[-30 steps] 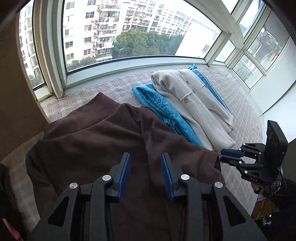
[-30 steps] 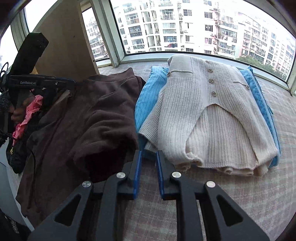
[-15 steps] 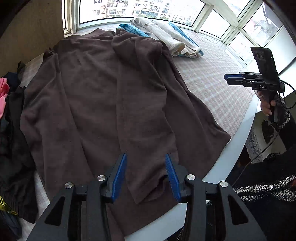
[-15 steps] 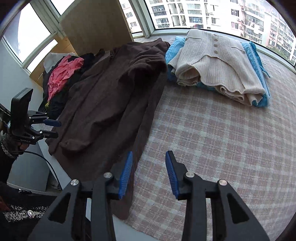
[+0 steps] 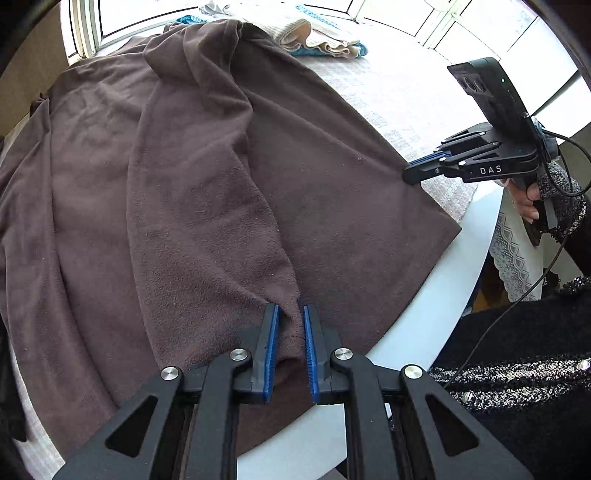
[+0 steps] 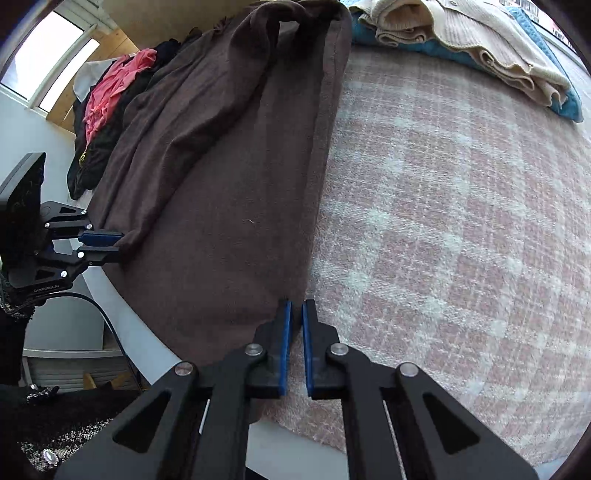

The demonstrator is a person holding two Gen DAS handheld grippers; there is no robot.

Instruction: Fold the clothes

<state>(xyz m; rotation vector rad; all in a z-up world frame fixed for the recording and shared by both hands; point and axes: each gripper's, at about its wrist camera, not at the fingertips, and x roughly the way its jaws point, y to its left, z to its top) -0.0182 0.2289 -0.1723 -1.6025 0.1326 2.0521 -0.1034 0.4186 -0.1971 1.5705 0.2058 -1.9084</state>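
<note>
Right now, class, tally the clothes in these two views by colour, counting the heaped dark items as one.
Brown: 1, the brown garment
Cream: 1, the cream knit cardigan
Blue: 1, the blue garment under it
Pink: 1, the pink garment
Black: 1, the dark heap
Total: 5

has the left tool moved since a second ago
Yes. The left tool has pulled back from the folded cream sweater to the brown garment's near sleeve end, closing on it.
</note>
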